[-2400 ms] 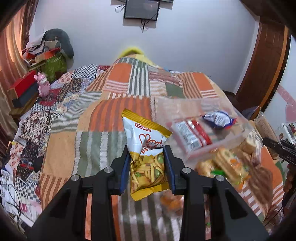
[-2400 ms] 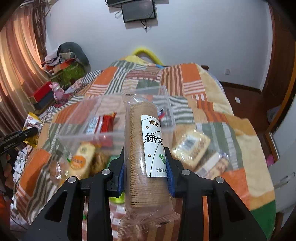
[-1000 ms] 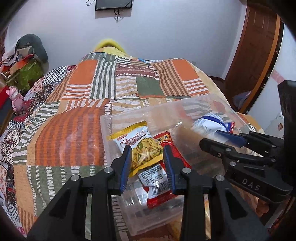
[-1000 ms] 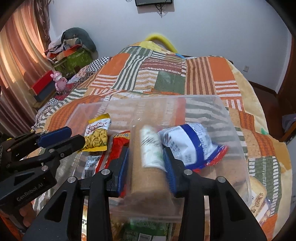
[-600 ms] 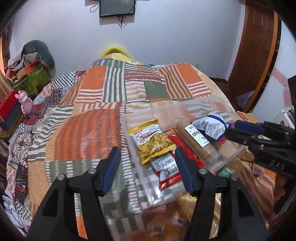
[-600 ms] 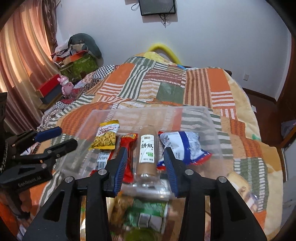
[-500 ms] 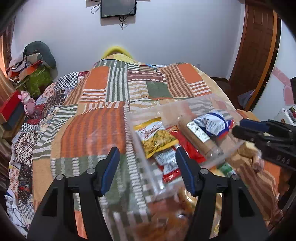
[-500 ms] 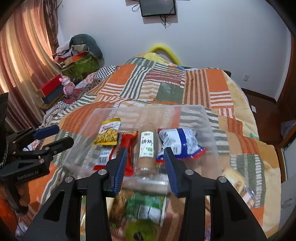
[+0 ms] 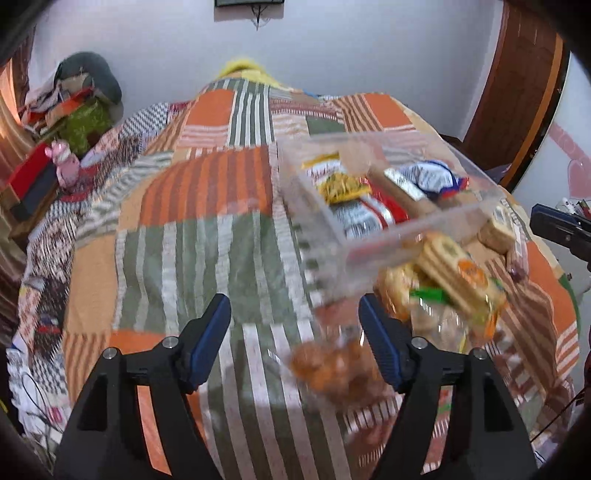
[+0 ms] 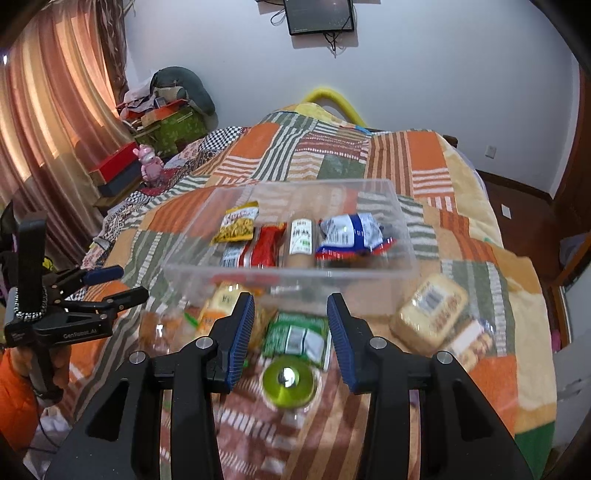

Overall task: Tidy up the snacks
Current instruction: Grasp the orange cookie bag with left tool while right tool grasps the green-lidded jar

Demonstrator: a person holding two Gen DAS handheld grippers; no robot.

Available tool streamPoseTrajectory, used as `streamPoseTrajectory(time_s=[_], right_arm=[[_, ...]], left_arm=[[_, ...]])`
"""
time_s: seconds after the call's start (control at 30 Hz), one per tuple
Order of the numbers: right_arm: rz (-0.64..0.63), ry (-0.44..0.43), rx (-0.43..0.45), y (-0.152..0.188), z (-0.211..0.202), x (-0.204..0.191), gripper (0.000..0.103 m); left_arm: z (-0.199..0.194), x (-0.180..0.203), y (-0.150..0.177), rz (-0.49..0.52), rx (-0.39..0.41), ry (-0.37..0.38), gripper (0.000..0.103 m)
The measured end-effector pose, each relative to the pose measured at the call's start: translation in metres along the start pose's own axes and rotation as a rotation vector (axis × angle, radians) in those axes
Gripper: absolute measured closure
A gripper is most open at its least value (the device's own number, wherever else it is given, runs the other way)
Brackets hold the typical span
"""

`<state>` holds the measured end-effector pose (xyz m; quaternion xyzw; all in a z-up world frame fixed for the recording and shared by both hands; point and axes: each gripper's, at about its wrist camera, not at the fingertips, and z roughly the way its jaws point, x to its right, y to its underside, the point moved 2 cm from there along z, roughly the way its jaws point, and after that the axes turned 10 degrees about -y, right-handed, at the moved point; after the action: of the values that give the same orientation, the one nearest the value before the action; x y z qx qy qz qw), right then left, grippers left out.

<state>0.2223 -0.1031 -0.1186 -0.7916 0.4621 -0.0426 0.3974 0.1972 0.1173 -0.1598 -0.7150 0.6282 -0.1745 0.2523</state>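
On the patchwork quilt [image 10: 406, 155] under the wall monitor [image 10: 319, 14], your left gripper [image 9: 295, 332] and right gripper [image 10: 290, 332] gape empty before the clear bin [image 10: 369, 271] holding four snacks [image 10: 347, 232].

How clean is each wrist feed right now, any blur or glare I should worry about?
Left wrist view: motion blur smears the orange snack bag between the open left claw fingers and the clear plastic bin. Right wrist view: bin contents read sharp, near snacks are soft, and glare sits on the round green lid ahead of the open right claw. Fisheye bending in both.
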Motion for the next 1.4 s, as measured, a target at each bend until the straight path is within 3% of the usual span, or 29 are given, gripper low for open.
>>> streamPoseTrajectory(time_s=[0.27,0.43,0.57,0.83,1.13,1.2,1.23,1.33,1.37,1.4], right_arm=[[0.050,0.001,-0.056,0.033,0.007,0.007,0.059],[0.084,-0.015,-0.096,0.049,0.015,0.009,0.059],[0.097,-0.025,-0.108,0.054,0.020,0.008,0.053],[0.109,-0.031,-0.143,0.057,0.040,0.010,0.053],[0.109,-0.029,-0.157,0.059,0.054,0.008,0.055],[0.104,-0.025,-0.152,0.059,0.054,0.008,0.057],[0.100,-0.022,-0.148,0.059,0.053,0.007,0.057],[0.080,-0.011,-0.133,0.059,0.050,0.005,0.059],[0.071,-0.004,-0.133,0.059,0.050,0.004,0.059],[0.068,-0.001,-0.132,0.060,0.050,0.003,0.059]], left_arm=[[0.000,0.012,0.037,0.041,-0.037,0.039,0.013],[0.010,0.026,0.049,0.105,-0.062,0.018,0.013],[0.022,0.032,0.045,0.097,-0.085,0.039,0.013],[0.038,0.045,0.033,0.121,-0.081,0.044,0.008],[0.055,0.035,0.028,0.078,-0.078,0.054,0.008],[0.055,0.033,0.027,0.071,-0.057,0.041,0.011],[0.054,0.032,0.027,0.069,-0.044,0.036,0.017],[0.055,0.029,0.024,0.068,-0.034,0.027,0.037],[0.055,0.028,0.024,0.065,-0.034,0.031,0.054],[0.056,0.028,0.024,0.063,-0.045,0.050,0.062]])
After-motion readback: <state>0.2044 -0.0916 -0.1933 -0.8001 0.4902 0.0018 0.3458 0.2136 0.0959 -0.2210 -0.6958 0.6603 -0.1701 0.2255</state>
